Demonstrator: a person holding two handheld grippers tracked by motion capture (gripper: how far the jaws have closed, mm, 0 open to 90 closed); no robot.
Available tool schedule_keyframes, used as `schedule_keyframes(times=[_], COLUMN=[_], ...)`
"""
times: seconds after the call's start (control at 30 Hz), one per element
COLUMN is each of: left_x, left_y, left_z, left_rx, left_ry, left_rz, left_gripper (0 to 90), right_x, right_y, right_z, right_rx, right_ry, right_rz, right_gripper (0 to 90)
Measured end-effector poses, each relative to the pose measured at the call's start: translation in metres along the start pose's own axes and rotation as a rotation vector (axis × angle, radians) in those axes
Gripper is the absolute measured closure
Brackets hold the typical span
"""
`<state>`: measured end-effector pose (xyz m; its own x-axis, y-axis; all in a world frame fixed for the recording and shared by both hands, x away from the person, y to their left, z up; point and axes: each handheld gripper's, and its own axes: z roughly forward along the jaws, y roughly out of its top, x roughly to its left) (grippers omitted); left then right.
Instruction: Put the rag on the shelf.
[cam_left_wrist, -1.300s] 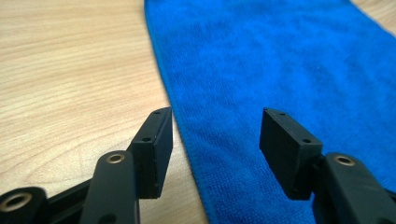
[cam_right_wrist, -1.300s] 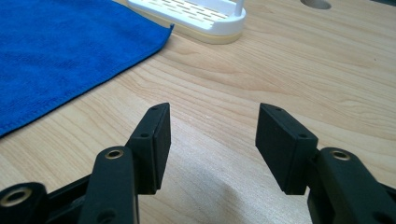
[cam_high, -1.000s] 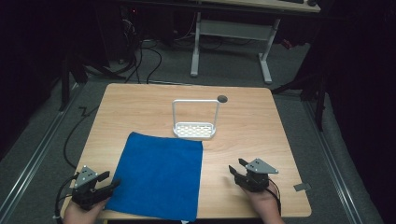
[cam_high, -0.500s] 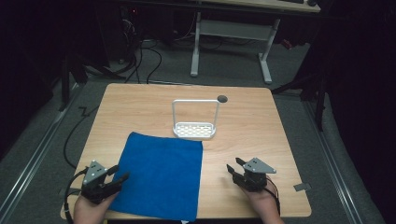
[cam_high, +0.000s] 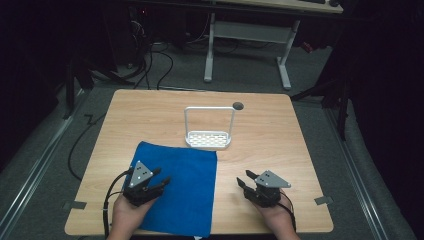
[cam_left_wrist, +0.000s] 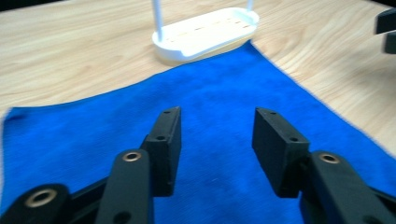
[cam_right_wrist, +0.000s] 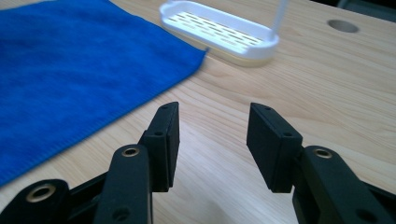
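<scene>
A blue cloth lies flat on the near left half of the wooden table. My left gripper hovers over the cloth's left part, open, with nothing between its jaws; in the left gripper view the blue cloth spreads under the left gripper. My right gripper is open over bare wood just right of the cloth. In the right gripper view the right gripper is empty, with the blue cloth at the left.
A white slotted rack with a tall wire handle stands at the table's middle, touching the cloth's far corner. A round cable hole sits behind it. Cables and a desk frame lie on the floor beyond.
My left gripper has moved right from beyond the table's left edge to above the cloth's left part. The right gripper has barely moved.
</scene>
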<state>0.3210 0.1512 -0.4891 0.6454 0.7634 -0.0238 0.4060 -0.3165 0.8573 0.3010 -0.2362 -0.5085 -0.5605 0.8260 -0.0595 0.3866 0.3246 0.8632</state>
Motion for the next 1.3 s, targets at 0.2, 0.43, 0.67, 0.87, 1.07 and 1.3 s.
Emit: schedule_keyframes(times=[0.2,0.43,0.67,0.87,1.07,1.3], left_x=[0.036,0.065,0.073,0.066,0.062,0.052], left_y=[-0.021,-0.032,-0.039,-0.042,-0.041,-0.041], left_z=[-0.012,-0.024,-0.017,-0.006,-0.005,-0.004], left_rx=[0.084,0.138,0.216,0.288,0.287,0.286], left_ry=[0.056,0.124,0.126,0.105,0.084,0.020], left_rz=[-0.027,-0.080,-0.096,-0.053,-0.046,-0.023], left_gripper=[71.9,87.8,90.0,90.0,90.0,90.0], right_x=[0.034,0.053,0.072,0.073,0.066,0.057], right_y=[0.021,0.032,0.030,0.024,0.021,0.017], right_z=[0.016,0.040,0.070,0.076,0.071,0.062], right_rx=[-0.027,0.033,0.148,0.205,0.214,0.225], right_ry=[0.102,0.200,0.216,0.207,0.203,0.194], right_rz=[-0.060,-0.082,-0.180,-0.208,-0.195,-0.176], right_gripper=[68.8,90.0,90.0,90.0,90.0,90.0])
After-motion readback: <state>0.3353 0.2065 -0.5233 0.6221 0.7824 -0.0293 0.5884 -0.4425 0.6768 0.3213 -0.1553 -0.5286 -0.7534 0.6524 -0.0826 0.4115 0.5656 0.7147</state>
